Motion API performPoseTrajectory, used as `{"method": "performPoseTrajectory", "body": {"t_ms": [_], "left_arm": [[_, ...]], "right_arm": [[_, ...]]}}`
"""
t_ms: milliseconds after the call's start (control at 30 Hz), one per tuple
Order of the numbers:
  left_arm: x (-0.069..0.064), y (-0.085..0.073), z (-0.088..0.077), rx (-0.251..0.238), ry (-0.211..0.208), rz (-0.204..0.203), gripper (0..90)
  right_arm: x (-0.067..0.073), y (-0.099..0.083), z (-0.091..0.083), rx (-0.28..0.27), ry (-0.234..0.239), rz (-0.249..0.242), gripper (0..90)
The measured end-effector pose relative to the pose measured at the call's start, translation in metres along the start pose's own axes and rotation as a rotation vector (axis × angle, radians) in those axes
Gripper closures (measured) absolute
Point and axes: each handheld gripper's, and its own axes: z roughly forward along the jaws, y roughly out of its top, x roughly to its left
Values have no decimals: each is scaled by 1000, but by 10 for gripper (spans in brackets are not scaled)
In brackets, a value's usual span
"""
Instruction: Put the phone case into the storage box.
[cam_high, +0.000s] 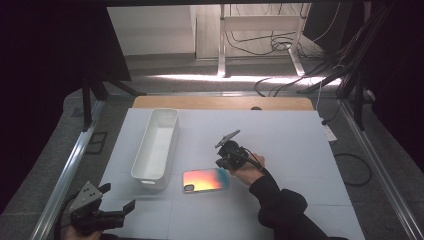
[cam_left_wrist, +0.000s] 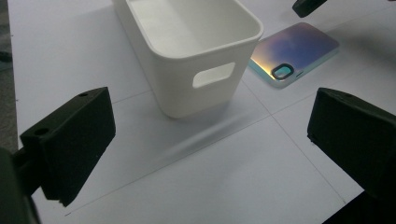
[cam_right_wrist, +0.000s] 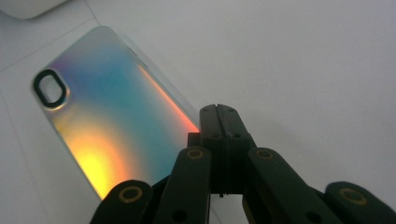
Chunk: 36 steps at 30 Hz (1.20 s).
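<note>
An iridescent phone case (cam_high: 206, 180) lies flat on the white table, camera hole toward the bin; it also appears in the left gripper view (cam_left_wrist: 299, 51) and the right gripper view (cam_right_wrist: 107, 116). My right gripper (cam_high: 223, 165) sits at the case's right end, jaws pressed together (cam_right_wrist: 218, 109) with their tips at the case's edge and nothing visible between them. My left gripper (cam_high: 119, 196) hovers at the table's near left corner, jaws wide apart (cam_left_wrist: 210, 140), empty, pointing at the bin.
A white rectangular bin (cam_high: 156, 145) with a handle slot (cam_left_wrist: 213, 74) stands empty left of the case. The white table sheet (cam_high: 300, 165) stretches bare to the right. Metal frame rails (cam_high: 65, 170) flank the table; cables lie on the floor behind.
</note>
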Motion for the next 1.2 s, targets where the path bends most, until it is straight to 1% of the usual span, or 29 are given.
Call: {"method": "performPoseTrajectory", "body": {"t_ms": [33,67,133,167,200,400,533,767,900,1000,1100,1200], "left_arm": [[0,0,0,0,0,0,17],[0,0,0,-1,0,1,17],[0,0,0,-1,0,1,17],[0,0,0,-1,0,1,17],[0,0,0,0,0,1,17],[-1,0,0,2,2,8,18],[0,0,0,2,2,8,18],[-1,0,0,5,4,12,18],[-1,0,0,3,3,11,18],[-1,0,0,3,4,12,18],[-1,0,0,4,4,13,18],[-1,0,0,4,4,13,19]], "right_arm": [[0,0,0,0,0,0,898],[-3,-1,5,12,-10,7,898],[-4,-1,7,10,-11,0,898],[-5,-2,8,12,-12,7,898],[-6,-2,10,7,-20,2,897],[-7,-4,15,22,-17,-6,898],[-7,-5,11,17,4,0,898],[-5,-10,8,30,21,-8,898],[-5,-13,6,35,34,3,898],[-3,-17,3,36,40,-8,898],[0,-20,1,38,55,-8,898],[4,-24,-2,44,57,-18,898]]}}
